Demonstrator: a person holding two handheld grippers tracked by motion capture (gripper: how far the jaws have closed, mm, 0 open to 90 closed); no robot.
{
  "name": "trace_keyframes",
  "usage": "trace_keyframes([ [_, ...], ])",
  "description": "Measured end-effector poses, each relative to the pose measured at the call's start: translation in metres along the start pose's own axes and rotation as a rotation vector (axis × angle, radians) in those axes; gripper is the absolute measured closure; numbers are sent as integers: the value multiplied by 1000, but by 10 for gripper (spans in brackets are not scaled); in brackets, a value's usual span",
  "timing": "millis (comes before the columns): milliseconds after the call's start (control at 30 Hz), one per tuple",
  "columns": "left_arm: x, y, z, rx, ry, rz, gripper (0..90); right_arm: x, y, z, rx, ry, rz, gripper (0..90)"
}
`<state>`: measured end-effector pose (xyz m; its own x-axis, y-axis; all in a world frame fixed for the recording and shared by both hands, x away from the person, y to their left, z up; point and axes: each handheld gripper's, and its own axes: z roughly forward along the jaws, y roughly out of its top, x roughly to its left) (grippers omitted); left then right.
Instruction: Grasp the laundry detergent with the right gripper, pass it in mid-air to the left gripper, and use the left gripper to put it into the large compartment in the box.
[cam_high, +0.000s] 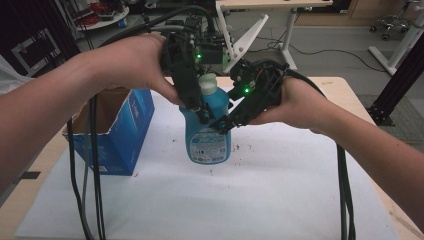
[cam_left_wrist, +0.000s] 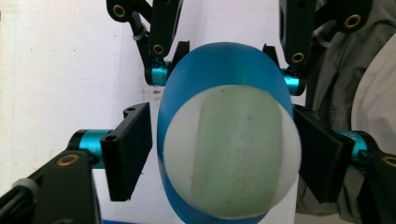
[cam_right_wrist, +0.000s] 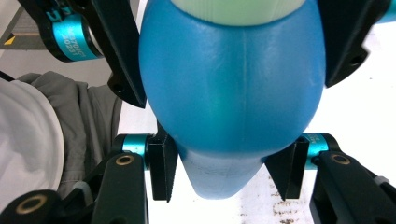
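Black jaws of the left claw (cam_high: 202, 112) straddle the shoulder of a blue bottle (cam_high: 208, 134) from above; in the left gripper view one pad touches the bottle's side while the other stands just off it, so whether it truly grips cannot be told. The right claw (cam_high: 222, 125) comes in from the side, lower down, and in the right gripper view its jaws press the narrower part of the bottle on both sides, holding it. The bottle stands upright with its pale green cap (cam_left_wrist: 238, 151) uppermost.

Both of the person's hands wrap the claw bodies, the left hand (cam_high: 132, 62) arched over from above, the right hand (cam_high: 300, 102) cupped beneath, with forearms reaching in from the lower corners. Black cables (cam_high: 92, 170) hang down from each claw.

Beneath lies a white sheet (cam_high: 250, 200) spread over a wooden worktop (cam_high: 345, 92). An open blue cardboard box (cam_high: 122, 130) stands near the bottle. Beyond are a grey floor (cam_high: 330, 42), table legs and a wheeled chair base (cam_high: 392, 25).
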<state>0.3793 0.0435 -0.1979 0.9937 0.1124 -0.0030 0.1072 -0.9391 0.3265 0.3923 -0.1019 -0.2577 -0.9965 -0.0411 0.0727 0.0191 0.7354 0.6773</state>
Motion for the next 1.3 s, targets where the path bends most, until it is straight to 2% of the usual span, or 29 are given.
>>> trace_keyframes([
  [400, 1, 0, 1, 4, -12, -3, 340, -1, -1, 0, -1, -3, 12, 496],
  [633, 2, -1, 2, 8, -17, -3, 361, -2, -1, 0, -2, 2, -9, 495],
  [733, 2, -1, 1, 8, -17, -6, 364, -1, 0, 1, -8, -5, -1, 496],
  [767, 3, -1, 1, 10, -18, -5, 366, 1, -1, -1, 14, 0, 27, 496],
  [800, 3, -1, 1, 13, -17, -4, 374, 1, -1, -1, 11, 4, 24, 495],
  [833, 3, -1, 2, 10, -17, -7, 373, -2, 0, 1, -10, 0, -14, 496],
  [900, 3, -1, 2, 9, -16, -8, 374, -3, 0, 2, -12, -5, -21, 495],
  [933, 3, -1, 1, 11, -14, -4, 374, -2, 0, 1, -9, -5, -15, 495],
  [967, 3, -1, 1, 9, -13, -5, 375, 1, -1, -1, 13, -2, 28, 496],
  [1300, 3, -2, 0, -4, -12, -8, 379, -1, -1, 0, -7, -2, 16, 484],
])
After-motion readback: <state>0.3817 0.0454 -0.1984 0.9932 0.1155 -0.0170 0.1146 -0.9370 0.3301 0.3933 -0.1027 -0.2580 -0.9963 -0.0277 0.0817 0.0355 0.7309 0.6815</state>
